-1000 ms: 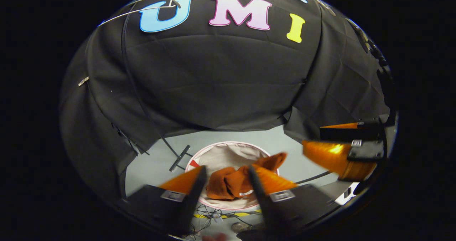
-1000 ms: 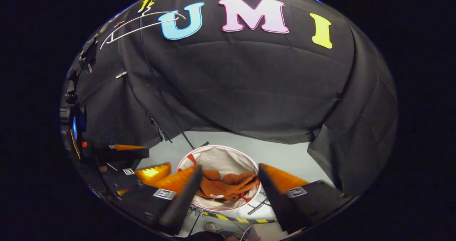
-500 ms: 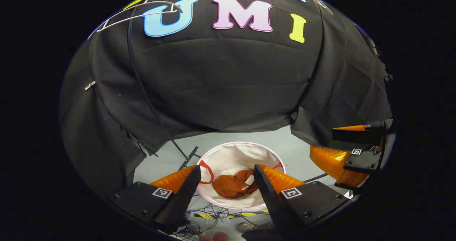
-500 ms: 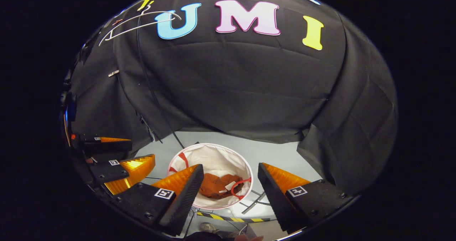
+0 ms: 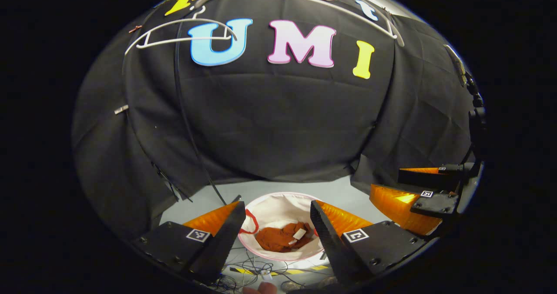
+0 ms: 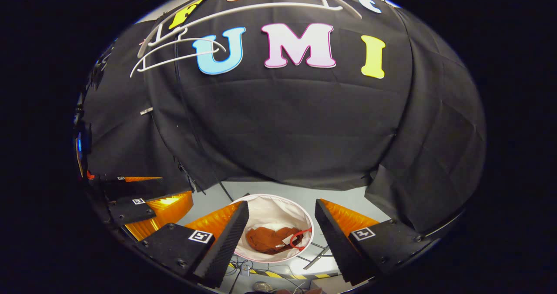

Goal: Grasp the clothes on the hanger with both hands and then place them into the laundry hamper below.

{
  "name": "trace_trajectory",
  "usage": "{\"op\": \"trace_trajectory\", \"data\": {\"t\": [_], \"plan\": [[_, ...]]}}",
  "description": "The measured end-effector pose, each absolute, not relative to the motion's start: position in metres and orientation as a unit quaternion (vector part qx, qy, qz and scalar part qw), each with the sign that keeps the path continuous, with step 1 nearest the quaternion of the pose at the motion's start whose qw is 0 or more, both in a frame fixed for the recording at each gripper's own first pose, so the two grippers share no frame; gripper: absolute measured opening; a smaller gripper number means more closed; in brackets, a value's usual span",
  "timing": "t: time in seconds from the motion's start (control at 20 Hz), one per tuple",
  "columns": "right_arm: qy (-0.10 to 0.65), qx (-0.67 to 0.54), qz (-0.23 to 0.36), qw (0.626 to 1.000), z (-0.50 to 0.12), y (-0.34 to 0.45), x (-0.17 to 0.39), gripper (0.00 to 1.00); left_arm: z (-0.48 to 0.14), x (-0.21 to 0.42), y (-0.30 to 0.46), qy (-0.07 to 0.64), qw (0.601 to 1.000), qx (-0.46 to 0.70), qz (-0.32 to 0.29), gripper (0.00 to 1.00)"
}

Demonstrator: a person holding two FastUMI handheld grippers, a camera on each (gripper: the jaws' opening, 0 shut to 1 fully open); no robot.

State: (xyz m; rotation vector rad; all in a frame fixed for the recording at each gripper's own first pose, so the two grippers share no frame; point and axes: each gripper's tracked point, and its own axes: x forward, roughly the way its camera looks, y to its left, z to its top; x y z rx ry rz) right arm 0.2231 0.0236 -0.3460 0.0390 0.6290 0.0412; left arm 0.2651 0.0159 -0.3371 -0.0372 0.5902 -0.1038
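1. Down in the hamper [image 5: 278, 202] lie the clothes [image 5: 280, 238], bunched in a heap with no clear long way, below and ahead of both grippers.
2. The left gripper [image 5: 275, 232] has its fingers spread wide, holding nothing.
3. The right gripper [image 6: 282, 233] is spread wide too, and holds nothing.
4. Both look about as near, side by side.
5. The hamper stands on a grey floor [image 6: 348, 198]. The bare hanger [image 5: 182, 39] hangs up high by the black wall.

Rust-orange garment [image 5: 282, 239] lies crumpled at the bottom of the round white hamper [image 5: 278, 202] on the floor; bare white hanger [image 5: 182, 35] hangs up top.
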Motion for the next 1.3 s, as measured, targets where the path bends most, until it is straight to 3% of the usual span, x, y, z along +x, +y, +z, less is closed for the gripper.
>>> {"op": "trace_trajectory", "data": {"t": [0.35, 0.85, 1.3], "plan": [[0.225, 0.033, -0.004, 0.974, -0.252, 0.017, 0.213, 0.99, -0.253, 0.234, 0.024, 0.212, 0.976, -0.015, -0.042, 0.95], [0.065, 0.042, -0.03, 0.997, -0.093, -0.001, 0.186, 0.98, -0.086, 0.193, 0.011, 0.064, 0.996, -0.004, -0.056, 0.92], [-0.023, 0.054, -0.021, 0.998, 0.009, 0.001, 0.155, 1.0, -0.007, 0.155, 0.016, 0.001, 0.999, -0.001, -0.049, 0.92]]}}
